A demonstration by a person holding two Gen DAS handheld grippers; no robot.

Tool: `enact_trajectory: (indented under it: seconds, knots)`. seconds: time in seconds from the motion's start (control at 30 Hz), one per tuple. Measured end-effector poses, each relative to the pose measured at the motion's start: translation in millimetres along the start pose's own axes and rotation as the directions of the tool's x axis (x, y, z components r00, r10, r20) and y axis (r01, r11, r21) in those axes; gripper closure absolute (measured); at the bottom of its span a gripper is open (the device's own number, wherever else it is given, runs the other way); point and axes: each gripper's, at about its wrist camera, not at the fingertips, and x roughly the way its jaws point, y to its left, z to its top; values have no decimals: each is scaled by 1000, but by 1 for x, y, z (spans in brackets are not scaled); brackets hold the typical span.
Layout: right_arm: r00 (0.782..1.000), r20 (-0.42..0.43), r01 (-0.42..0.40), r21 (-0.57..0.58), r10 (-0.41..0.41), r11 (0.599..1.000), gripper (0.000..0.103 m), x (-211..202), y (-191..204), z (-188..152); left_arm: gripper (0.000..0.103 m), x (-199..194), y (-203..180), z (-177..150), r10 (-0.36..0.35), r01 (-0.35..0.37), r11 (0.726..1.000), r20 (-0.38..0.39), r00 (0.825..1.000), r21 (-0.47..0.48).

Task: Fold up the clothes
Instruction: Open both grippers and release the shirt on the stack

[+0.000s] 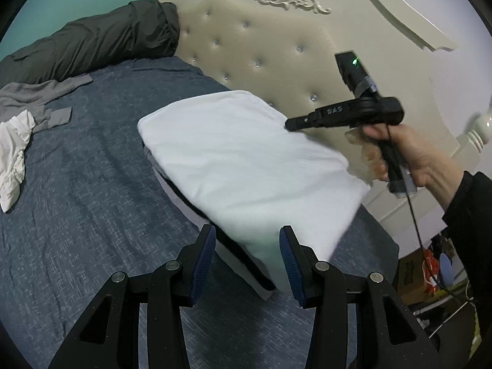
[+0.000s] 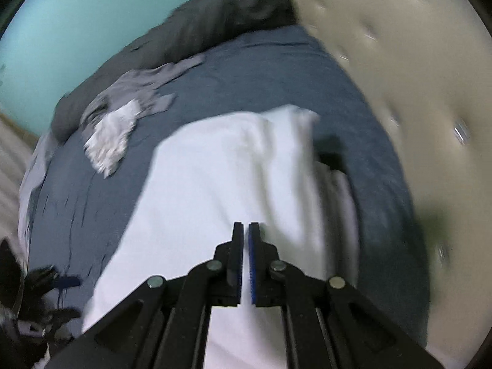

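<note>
Lying on the bed (image 1: 92, 184) close to the headboard (image 1: 246, 46), the folded white garment (image 1: 240, 166) is the landmark here; its near corner reaches between the left claw (image 1: 246, 264) pads. That claw stands abt half open, blue pads either side of the corner; can't tell if either pad touches the cloth, no squeeze shows.

Right claw (image 2: 246, 264) is closed, pads w/ only a thin slit between, nothing seen pinched in them. In the right wrist view it sits over the white garment, cloth filling the space below the tips; contact can't be told, picture is blurred. In the left wrist view the same claw appears at the garment's headboard-side edge, tip at or just over the cloth, held by a hand (image 1: 409, 153) in a dark sleeve.

Left of the garment, well apart: a crumpled white cloth (image 1: 13, 153) overlapping a grey garment (image 1: 40, 98), both unfolded on the bed. Beyond those, further from the white garment, a dark jacket (image 1: 101, 40) is heaped along the bed's far edge up to the headboard.
</note>
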Motion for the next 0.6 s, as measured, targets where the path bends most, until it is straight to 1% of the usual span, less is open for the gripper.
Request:
enact_trajectory:
  seconds: [0.03, 0.13, 0.2, 0.23, 0.3, 0.33, 0.43, 0.53, 0.6]
  knots:
    - [1000, 12, 27, 30, -27, 999, 101, -3, -7, -5, 56, -2, -2, 0, 1, -1, 1000, 1, 1000, 7]
    - [997, 73, 29, 75, -35, 997, 101, -24, -19, -19, 56, -9, -7, 1, 4, -4, 1000, 9, 1000, 14]
    - [992, 122, -25, 72, 16, 997, 101, -41, -18, -27, 55, -11, -10, 3, 3, -4, 1000, 15, 1000, 11]
    - [989, 144, -53, 69, 43, 996, 101, -49, -16, -32, 51, -12, -11, 4, 4, -4, 1000, 18, 1000, 10]
    - [982, 154, -120, 52, 111, 991, 101, -58, -10, -46, 50, -11, -15, 4, 3, -3, 1000, 15, 1000, 11]
    - [981, 143, -137, 38, 131, 990, 101, -58, -6, -53, 50, -9, -17, 4, 3, -3, 1000, 8, 1000, 13]
    - [990, 96, -108, 14, 106, 994, 101, -51, 0, -74, 50, -3, -21, -2, 9, -9, 1000, -18, 1000, 16]
    - [992, 116, -60, 41, 55, 997, 101, -52, -7, -91, 50, 4, -22, -11, 19, -19, 1000, -53, 998, 17]
    - [991, 137, -8, 43, 2, 999, 101, -61, -9, -99, 50, 6, -22, -16, 25, -24, 1000, -67, 997, 15]
